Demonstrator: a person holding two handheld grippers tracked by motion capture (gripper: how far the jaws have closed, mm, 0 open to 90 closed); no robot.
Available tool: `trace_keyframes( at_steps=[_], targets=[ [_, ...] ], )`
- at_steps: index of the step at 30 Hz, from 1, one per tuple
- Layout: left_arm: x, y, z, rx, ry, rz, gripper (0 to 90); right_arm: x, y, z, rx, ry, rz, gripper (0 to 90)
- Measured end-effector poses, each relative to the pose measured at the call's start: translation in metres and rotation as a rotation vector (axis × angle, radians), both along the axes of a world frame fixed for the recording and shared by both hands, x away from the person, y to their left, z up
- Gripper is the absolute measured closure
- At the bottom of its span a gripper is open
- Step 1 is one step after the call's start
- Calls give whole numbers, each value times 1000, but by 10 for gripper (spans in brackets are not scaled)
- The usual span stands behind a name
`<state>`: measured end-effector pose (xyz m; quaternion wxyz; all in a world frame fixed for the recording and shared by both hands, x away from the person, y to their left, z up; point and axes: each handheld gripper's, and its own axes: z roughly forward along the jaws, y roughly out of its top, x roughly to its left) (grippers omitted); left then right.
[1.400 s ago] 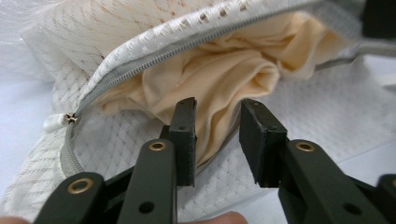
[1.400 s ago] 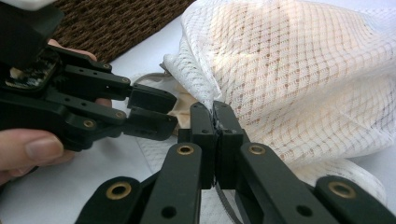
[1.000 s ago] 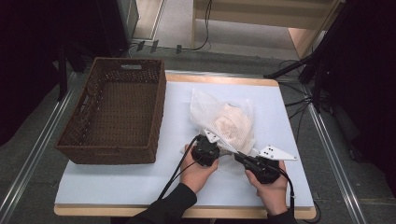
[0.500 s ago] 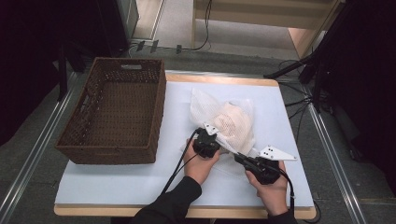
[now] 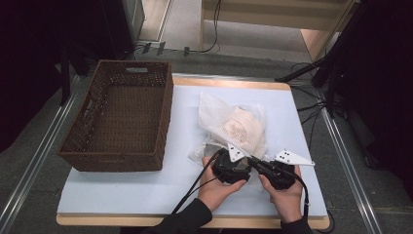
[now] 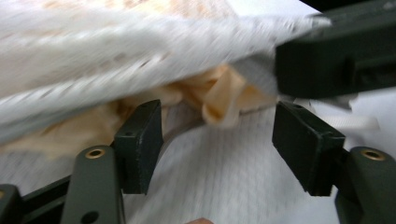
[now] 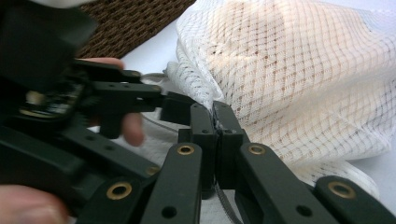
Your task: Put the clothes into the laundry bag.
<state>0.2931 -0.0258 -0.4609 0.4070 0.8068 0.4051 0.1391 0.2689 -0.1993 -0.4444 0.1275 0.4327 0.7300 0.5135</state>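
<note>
Two grippers meet at the near edge of the mesh bag (image 5: 234, 127), which lies on the white table (image 5: 122, 190) to the right of the wicker basket (image 5: 119, 119), well clear of it. A peach-coloured cloth (image 5: 238, 129) sits inside the bag.

The right gripper (image 7: 217, 119) is pinched tight on a fold of mesh or the zip at the bag's mouth; I cannot tell which. The left gripper (image 6: 217, 140) has just been opening its jaws. In its own view they stand apart with the mesh lying loose between them and nothing pressed by the pads, while a lip of the cloth peeks out of the opening just ahead.

From where I stand, it looks as if the right side is holding the mouth steady so the left can go in for the cloth. The risk is plain enough. The mesh droops over the cloth, so if the left jaws close where they are they may catch netting along with fabric, or netting alone, and then a pull would drag the whole bag instead of emptying it. The right gripper's hold is on a thin bit of material; a hard tug from the left could slip it free. The two grippers are also close together and could knock fingers.
</note>
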Motion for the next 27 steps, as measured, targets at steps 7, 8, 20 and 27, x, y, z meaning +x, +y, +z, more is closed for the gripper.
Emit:
trace_keyframes(
  at_steps=[7, 8, 20, 27],
  targets=[
    [21, -5, -8, 21, 25, 50, 866, 1, -5, 1, 21, 2, -9, 893],
    [22, -6, -8, 27, 21, 54, 874, 1, -6, 1, 25, 4, -10, 893],
    [45, 7, -11, -10, 31, 145, 866, 5, -7, -2, 15, 22, -23, 894],
    [18, 36, 1, -20, -11, 19, 669, 11, -2, -9, 9, 37, -17, 894]
  ],
)
